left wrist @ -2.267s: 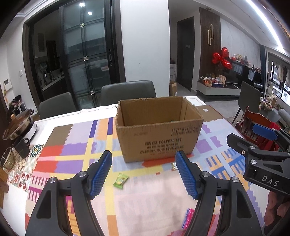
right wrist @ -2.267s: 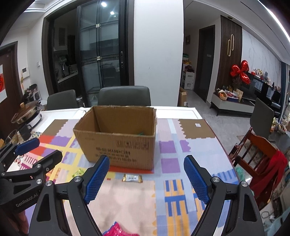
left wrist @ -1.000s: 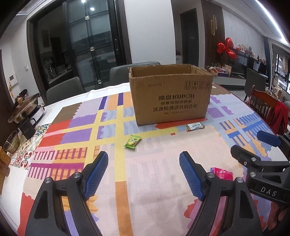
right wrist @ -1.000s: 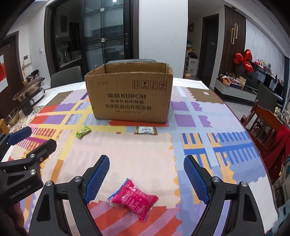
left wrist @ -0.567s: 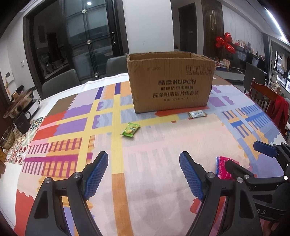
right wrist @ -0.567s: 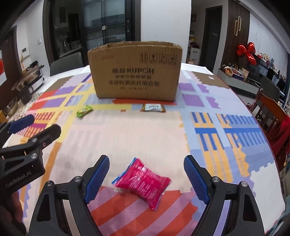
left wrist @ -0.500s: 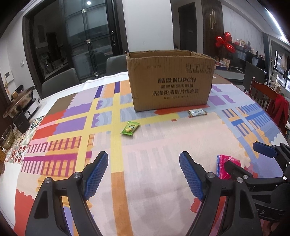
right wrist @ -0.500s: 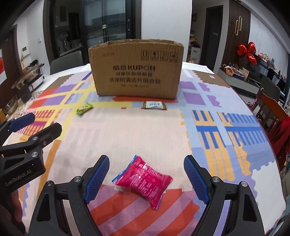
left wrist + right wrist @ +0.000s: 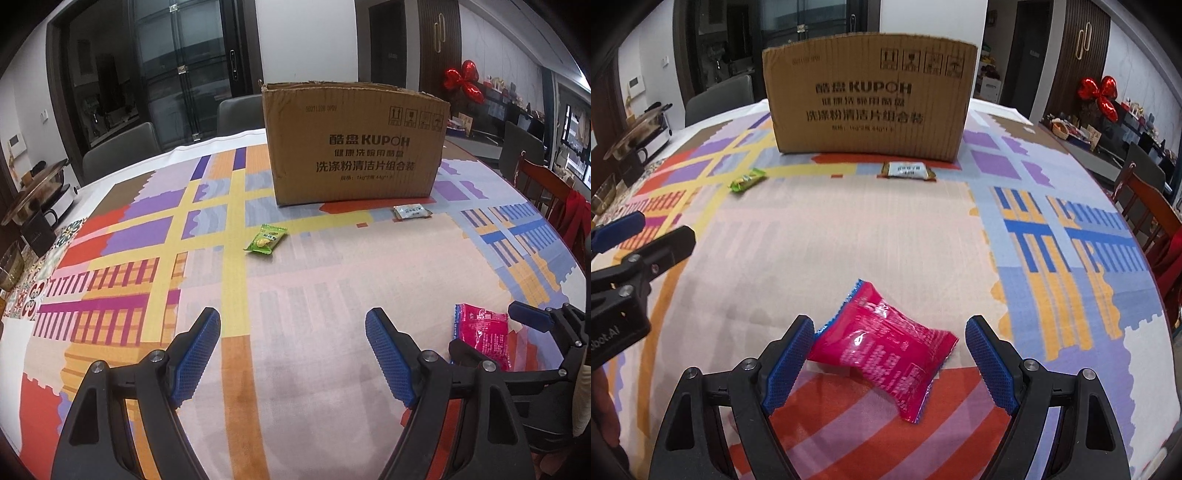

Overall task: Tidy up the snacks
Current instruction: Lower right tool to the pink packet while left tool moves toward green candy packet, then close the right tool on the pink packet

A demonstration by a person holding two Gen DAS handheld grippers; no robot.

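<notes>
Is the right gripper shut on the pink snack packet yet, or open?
Open. The right gripper has its jaws spread wide on either side of the pink snack packet, which lies flat on the tablecloth, not lifted.

Three snack packets lie on the worktop: one pink packet [image 9: 882, 341] toward the near edge, one green packet [image 9: 266, 239] left of the middle, and one white-labelled packet [image 9: 412, 212] close to the far side. One cardboard box [image 9: 354, 142] stands at the far side, just behind the white-labelled one. Two hand-held grippers are in view, a left hand-held gripper [image 9: 291, 356] and a right hand-held gripper [image 9: 890, 363].
</notes>
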